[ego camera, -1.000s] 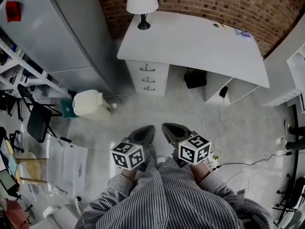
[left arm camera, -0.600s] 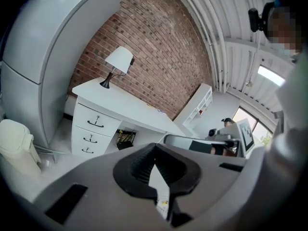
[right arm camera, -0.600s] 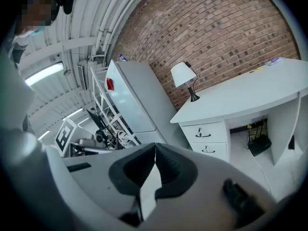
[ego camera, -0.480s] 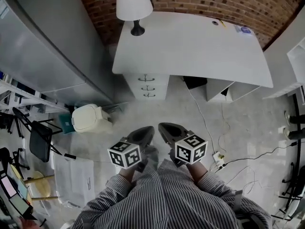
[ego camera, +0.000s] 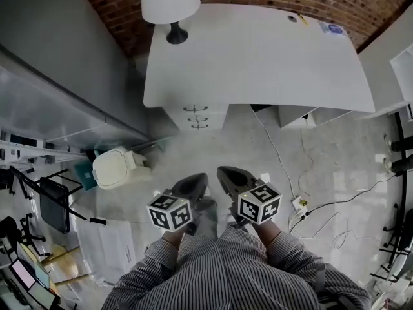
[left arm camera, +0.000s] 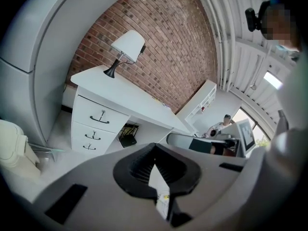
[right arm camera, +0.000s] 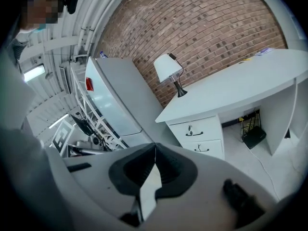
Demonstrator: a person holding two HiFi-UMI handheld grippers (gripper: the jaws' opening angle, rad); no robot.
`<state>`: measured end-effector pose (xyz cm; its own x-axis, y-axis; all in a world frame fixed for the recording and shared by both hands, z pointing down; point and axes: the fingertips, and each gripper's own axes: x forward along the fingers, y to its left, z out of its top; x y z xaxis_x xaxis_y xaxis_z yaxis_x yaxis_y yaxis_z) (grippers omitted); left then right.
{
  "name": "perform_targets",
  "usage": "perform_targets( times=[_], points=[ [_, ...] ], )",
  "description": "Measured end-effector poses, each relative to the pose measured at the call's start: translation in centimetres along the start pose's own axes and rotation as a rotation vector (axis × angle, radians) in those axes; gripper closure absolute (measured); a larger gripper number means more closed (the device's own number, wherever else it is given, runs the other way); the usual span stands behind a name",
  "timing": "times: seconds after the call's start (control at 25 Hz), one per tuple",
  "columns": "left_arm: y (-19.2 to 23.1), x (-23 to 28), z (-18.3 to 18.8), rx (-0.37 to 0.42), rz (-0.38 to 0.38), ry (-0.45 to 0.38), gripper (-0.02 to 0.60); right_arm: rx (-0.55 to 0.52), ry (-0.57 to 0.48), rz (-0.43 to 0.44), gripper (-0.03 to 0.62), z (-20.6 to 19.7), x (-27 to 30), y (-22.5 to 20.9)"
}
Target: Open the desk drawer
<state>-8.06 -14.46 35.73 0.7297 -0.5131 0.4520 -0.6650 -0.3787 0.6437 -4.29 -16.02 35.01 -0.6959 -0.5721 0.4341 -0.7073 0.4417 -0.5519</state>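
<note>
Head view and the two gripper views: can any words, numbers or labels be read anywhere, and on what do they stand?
No words or numbers can be read in any view.
Sticker on the white desk: print too small to read.
Left cube and right cube: black-and-white square patterns, not letters.
Marker board by the shelves: also a square pattern, no text.

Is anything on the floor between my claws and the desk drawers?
Nothing visible does. Bare floor runs from the left claw and right claw to the drawers; the white bin sits left of that path, cables right.
</note>
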Motion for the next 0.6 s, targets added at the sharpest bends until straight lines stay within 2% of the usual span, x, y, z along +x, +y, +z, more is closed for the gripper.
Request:
perform_targets(
  times=[0.28,0.6],
  points=[
    [4.8,1.9,1.0,-0.068,0.012,0.002,0.571,0.011,0.025,-0.041,0.577,0.7,3.8,-2.8],
    [9.8,4.6,0.8,-0.126,-0.002,0.008,0.571,0.04,0.081,-0.069,0.577,-1.4,8.4,-5.2]
  ],
)
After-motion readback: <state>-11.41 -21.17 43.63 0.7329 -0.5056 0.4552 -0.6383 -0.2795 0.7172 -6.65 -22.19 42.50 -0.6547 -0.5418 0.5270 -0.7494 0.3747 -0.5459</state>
